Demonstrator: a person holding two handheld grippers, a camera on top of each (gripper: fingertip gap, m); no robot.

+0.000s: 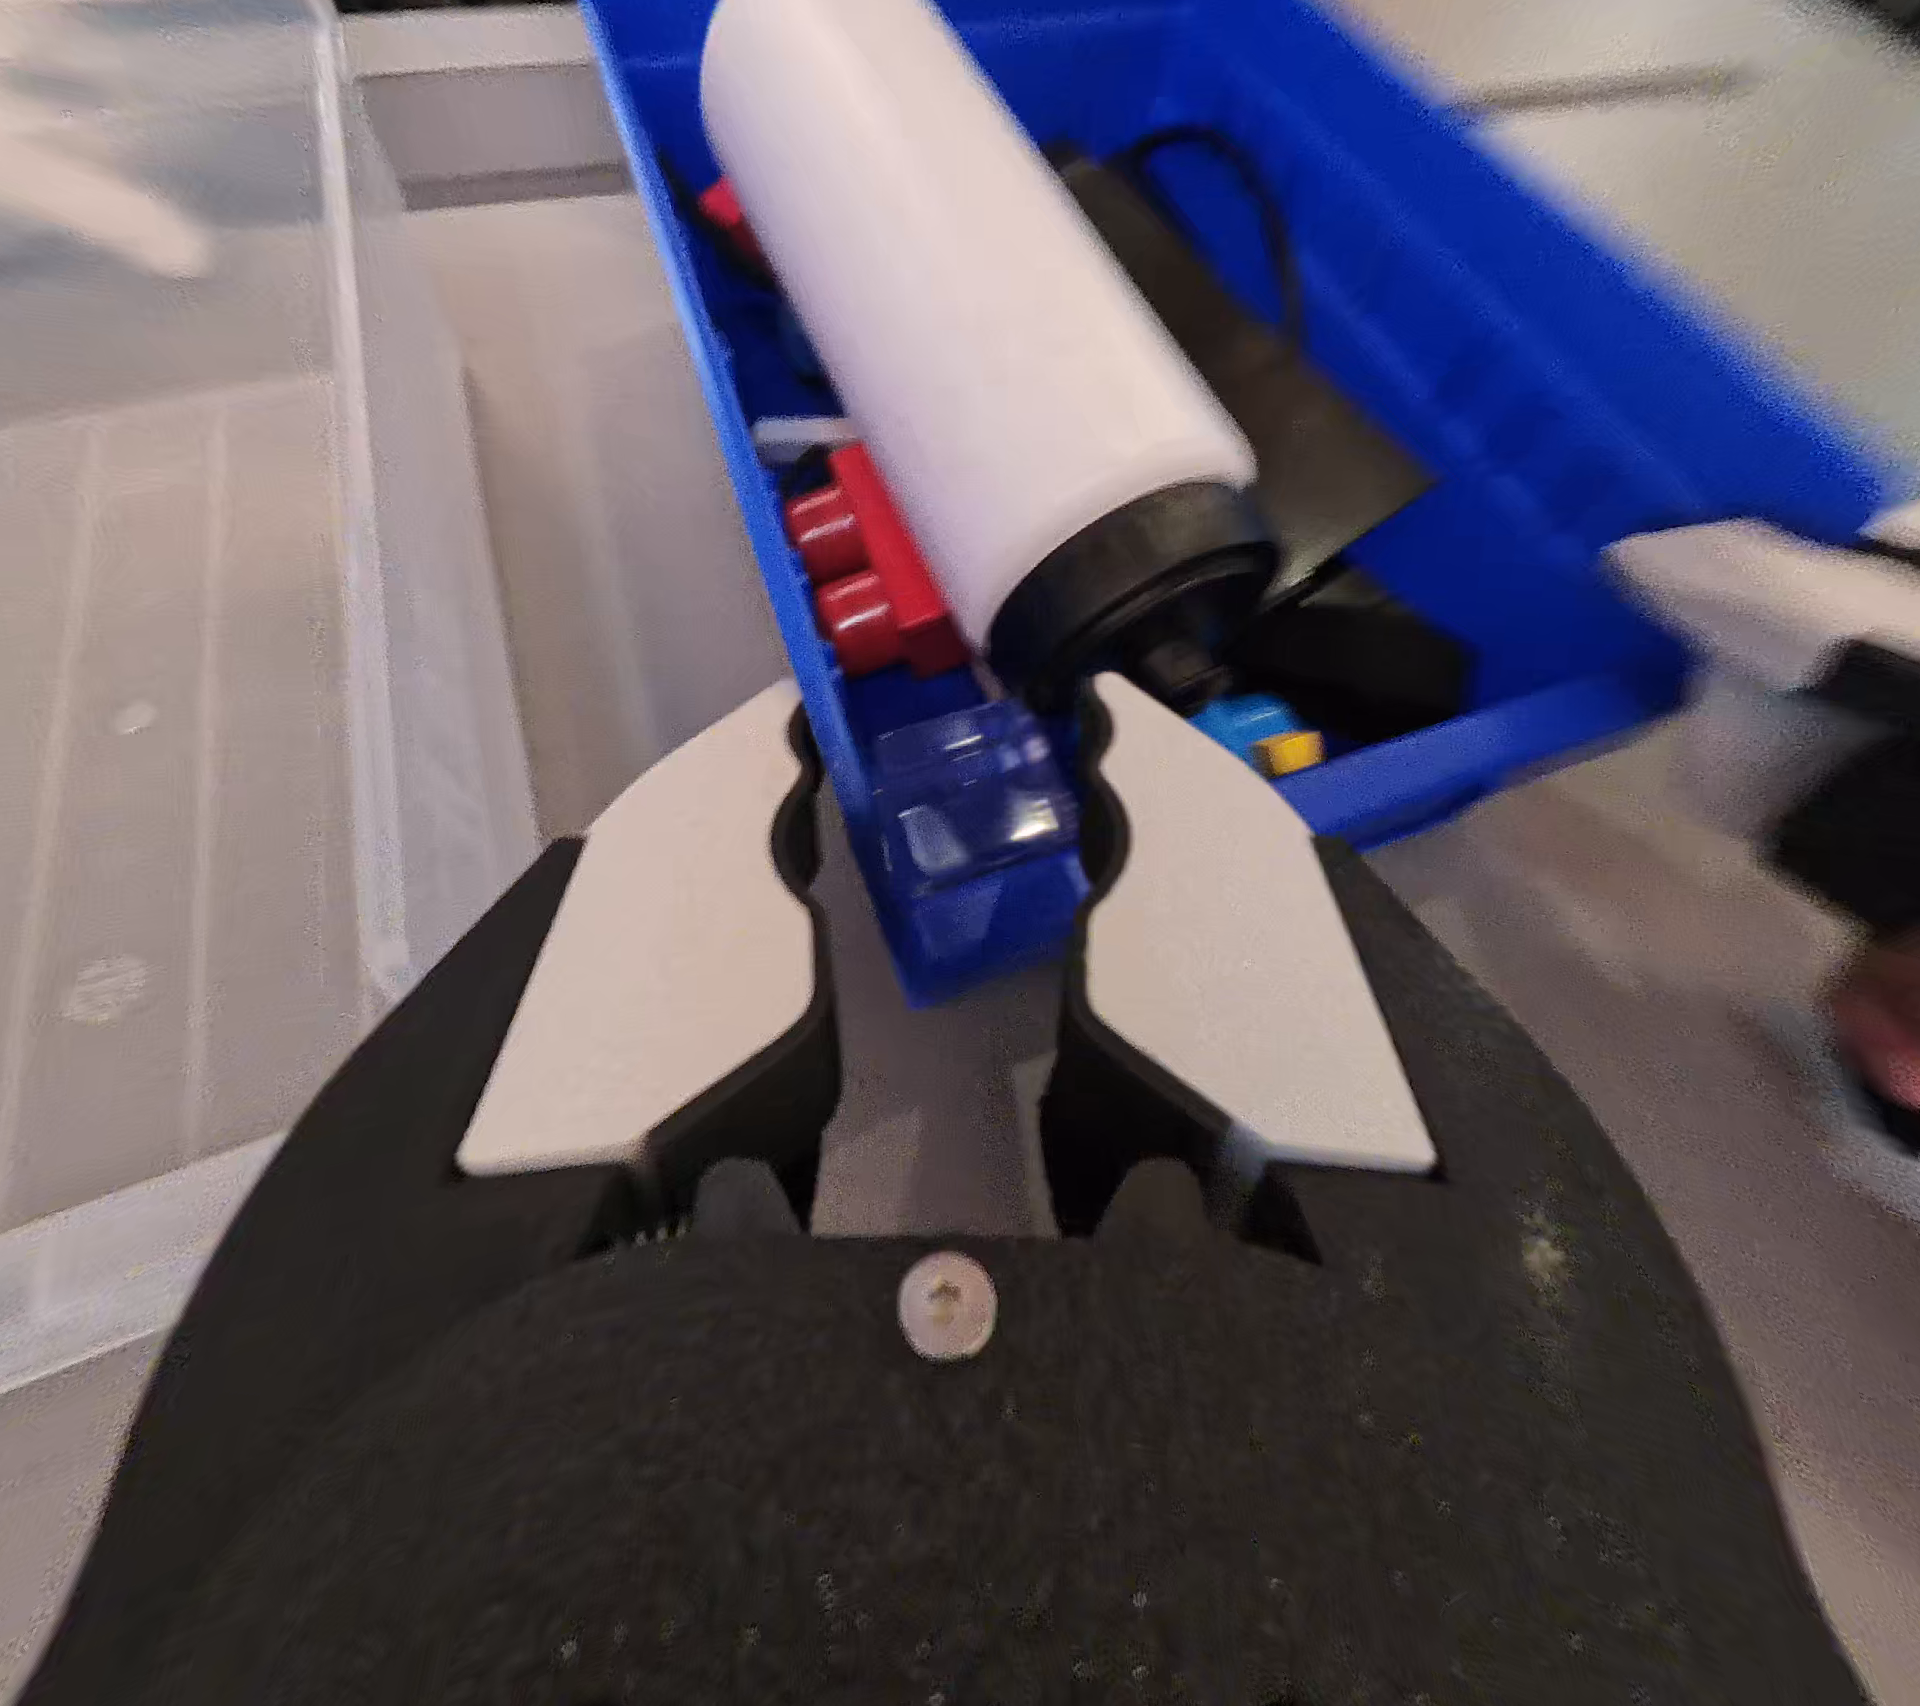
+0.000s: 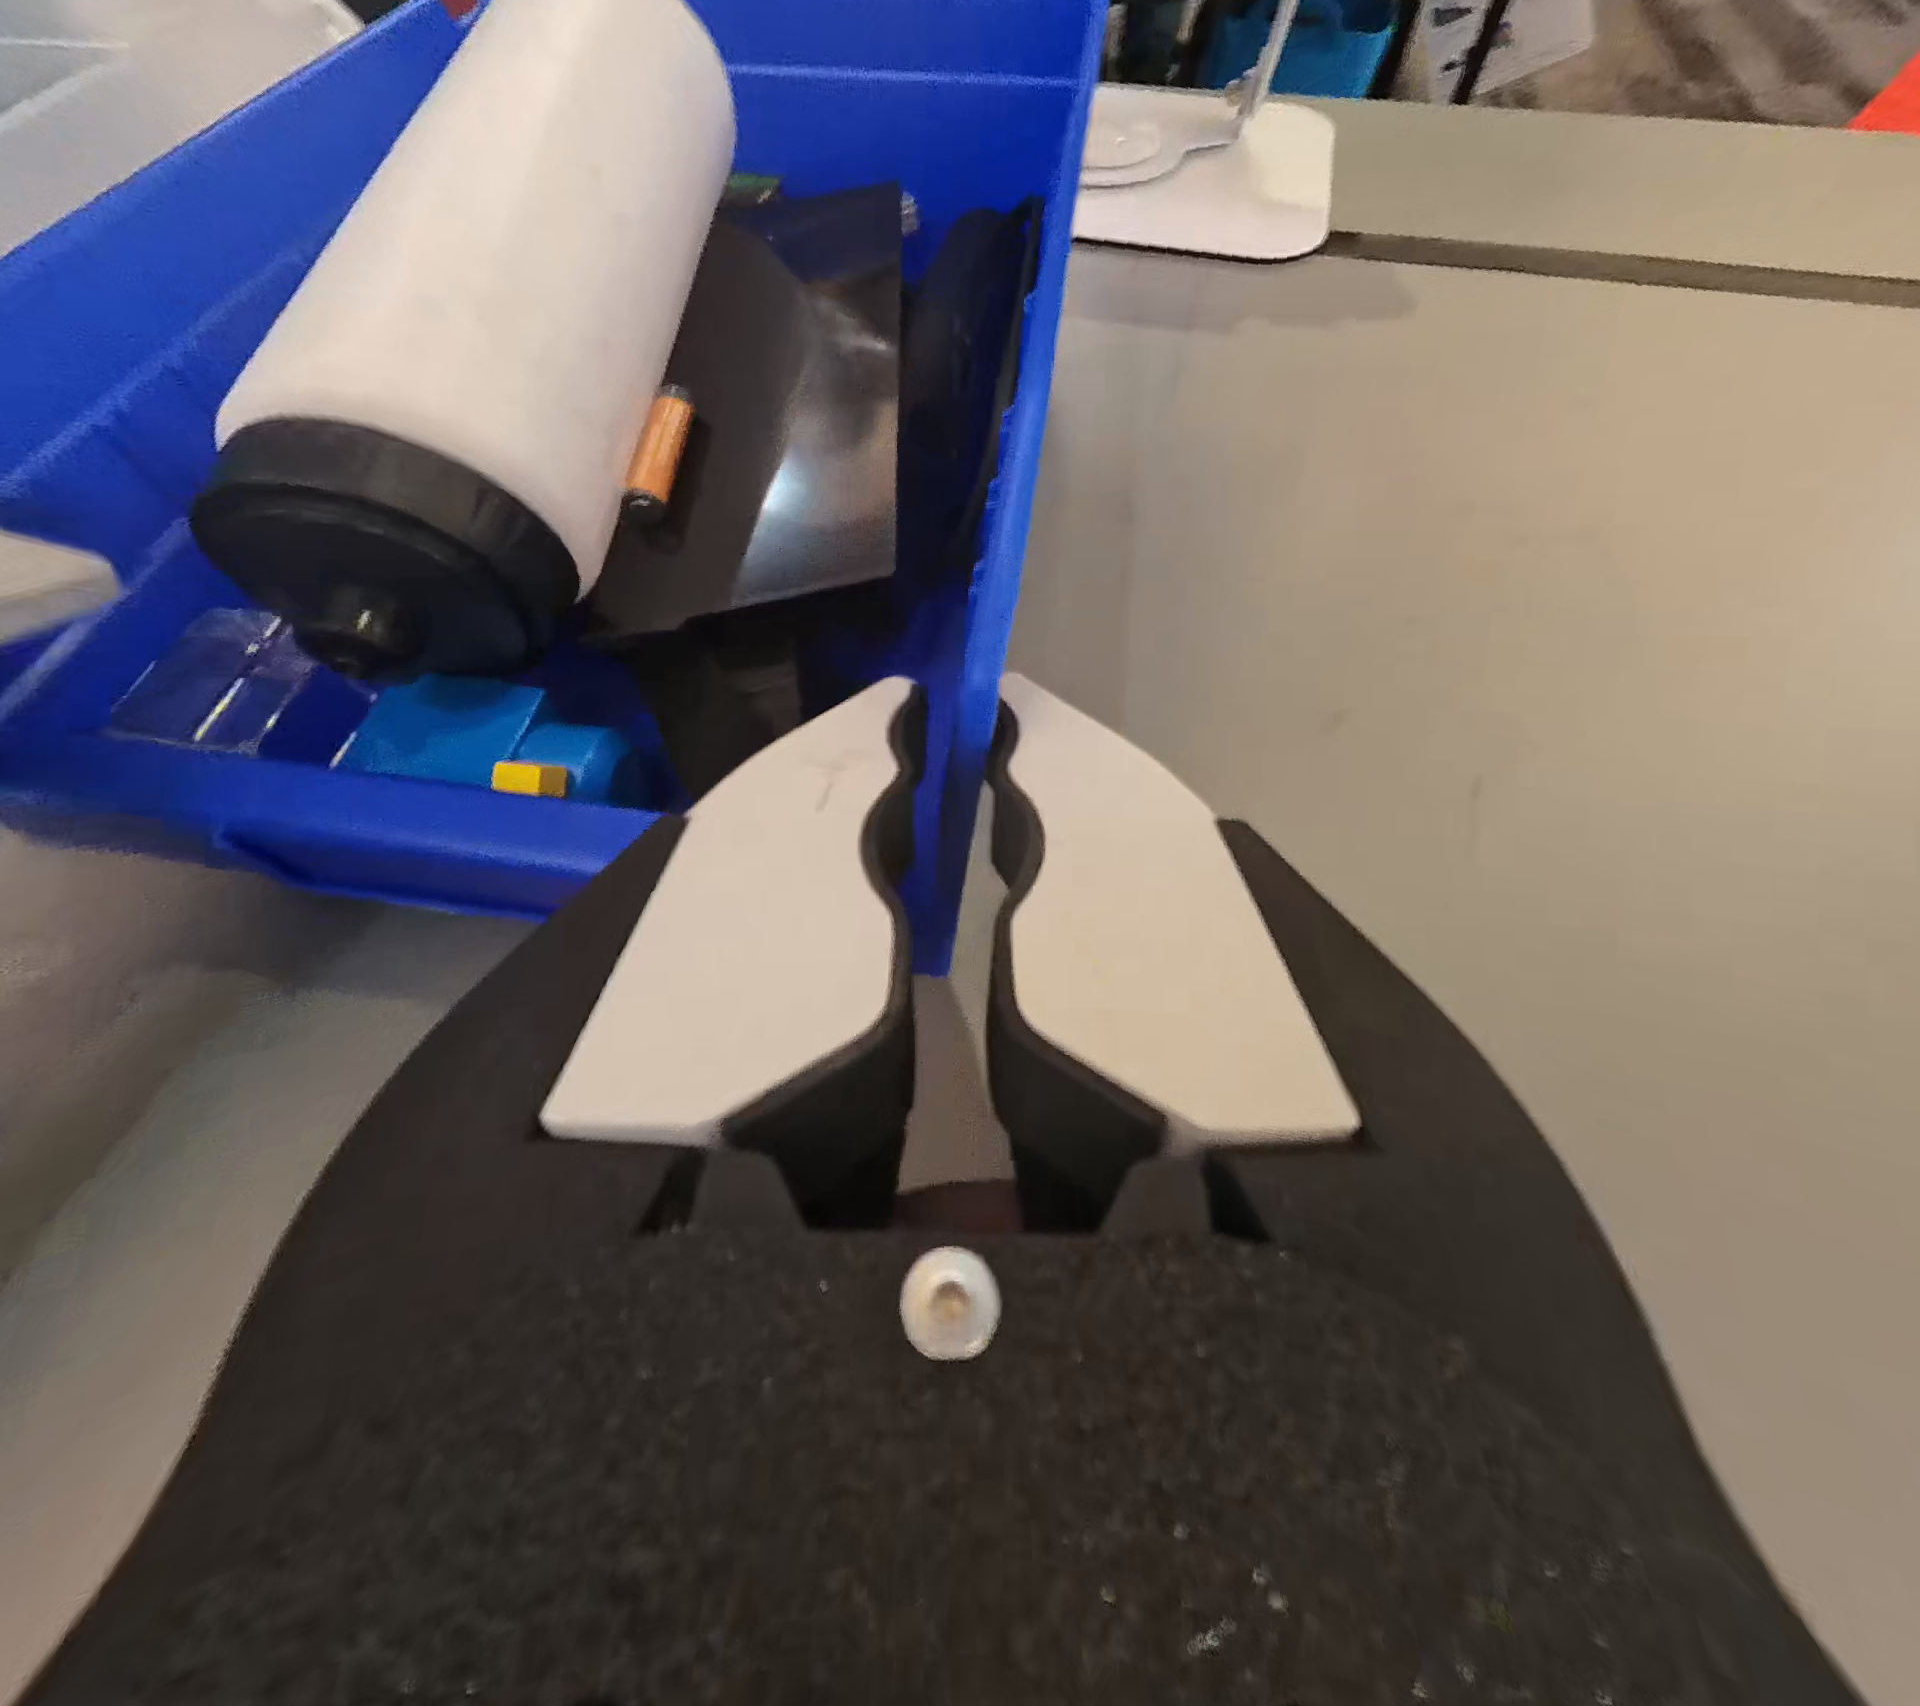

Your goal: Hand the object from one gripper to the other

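The left gripper (image 1: 940, 721) and right gripper (image 2: 958, 711) each have pale grey wavy-edged fingers on a speckled black body with one silver screw (image 2: 949, 1300).

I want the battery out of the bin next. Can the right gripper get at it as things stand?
Probably not cleanly. The battery lies wedged against the white cylinder on a black sheet, and the right gripper straddles the blue bin wall with narrow jaws. It would have to lift clear and open first.
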